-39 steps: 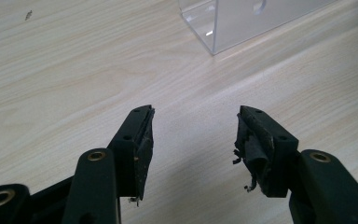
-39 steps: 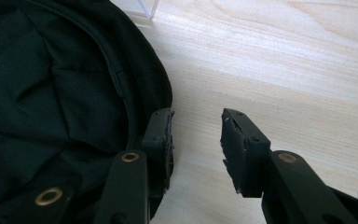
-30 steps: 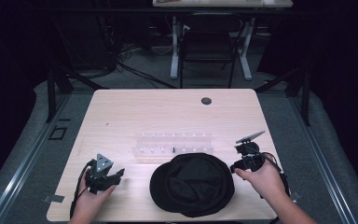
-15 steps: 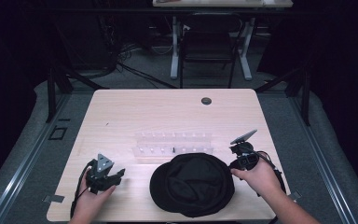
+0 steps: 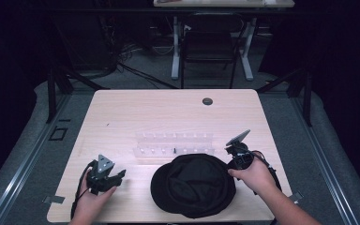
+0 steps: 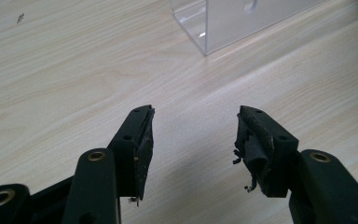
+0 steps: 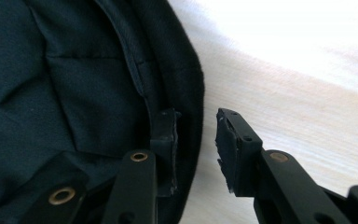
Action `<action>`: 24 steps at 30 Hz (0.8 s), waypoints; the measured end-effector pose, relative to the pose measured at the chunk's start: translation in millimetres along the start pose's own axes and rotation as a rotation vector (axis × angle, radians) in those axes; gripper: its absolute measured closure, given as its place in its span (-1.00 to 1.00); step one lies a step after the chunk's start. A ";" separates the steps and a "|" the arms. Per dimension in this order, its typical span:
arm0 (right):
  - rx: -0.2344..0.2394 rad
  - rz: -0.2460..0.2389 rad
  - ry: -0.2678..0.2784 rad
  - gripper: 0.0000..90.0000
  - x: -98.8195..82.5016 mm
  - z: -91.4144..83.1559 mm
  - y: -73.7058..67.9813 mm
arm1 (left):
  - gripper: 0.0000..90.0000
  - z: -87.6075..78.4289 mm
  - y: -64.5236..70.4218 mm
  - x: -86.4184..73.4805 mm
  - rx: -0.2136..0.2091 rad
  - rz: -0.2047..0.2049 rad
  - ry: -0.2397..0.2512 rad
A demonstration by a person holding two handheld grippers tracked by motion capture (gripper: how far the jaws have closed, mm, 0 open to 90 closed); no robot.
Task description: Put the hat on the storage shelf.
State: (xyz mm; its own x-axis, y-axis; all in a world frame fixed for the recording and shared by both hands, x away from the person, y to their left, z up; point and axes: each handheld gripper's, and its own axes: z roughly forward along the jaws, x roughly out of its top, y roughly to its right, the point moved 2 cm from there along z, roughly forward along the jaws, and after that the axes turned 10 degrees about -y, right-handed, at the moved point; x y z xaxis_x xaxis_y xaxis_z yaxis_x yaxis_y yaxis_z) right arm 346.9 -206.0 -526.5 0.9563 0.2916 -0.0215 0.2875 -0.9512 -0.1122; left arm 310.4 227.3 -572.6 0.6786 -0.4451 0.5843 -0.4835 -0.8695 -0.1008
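A black fabric hat lies on the wooden table near its front edge. My right gripper is at the hat's right rim. In the right gripper view the hat has its rim between the jaws: one jaw is over the inside and the other is outside. A narrow gap remains beside the outer pad. The jaws have just been closing, and my right gripper still stands open. My left gripper rests at the front left, clear of the hat. In its own view my left gripper is open over bare wood.
A clear acrylic rack stands just behind the hat, and its corner shows ahead of the left jaws. A dark round grommet sits near the table's far edge. A chair and desk legs stand beyond the table.
My right gripper has moved left and down onto the hat's right rim, and its jaws have narrowed around it. The left gripper has stayed still.
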 end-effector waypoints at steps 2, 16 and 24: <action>-0.001 0.004 -0.008 0.52 0.0 3.1 0.7 | 0.03 0.2 0.0 -0.1 0.000 0.000 -0.001; 0.050 0.014 -0.056 0.53 4.1 12.7 5.8 | 0.03 1.7 1.8 0.4 -0.004 -0.008 0.001; 0.077 0.017 -0.101 0.79 5.9 13.7 4.0 | 0.04 1.8 1.6 0.4 -0.004 -0.007 0.001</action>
State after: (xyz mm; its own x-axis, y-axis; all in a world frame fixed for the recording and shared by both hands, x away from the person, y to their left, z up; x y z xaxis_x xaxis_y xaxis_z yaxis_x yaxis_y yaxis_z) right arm 353.0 -206.7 -540.7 0.9496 0.2883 -0.1234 0.2630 -0.9464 -0.1873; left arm 310.9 225.4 -574.0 0.6815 -0.4389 0.5857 -0.4812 -0.8716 -0.0932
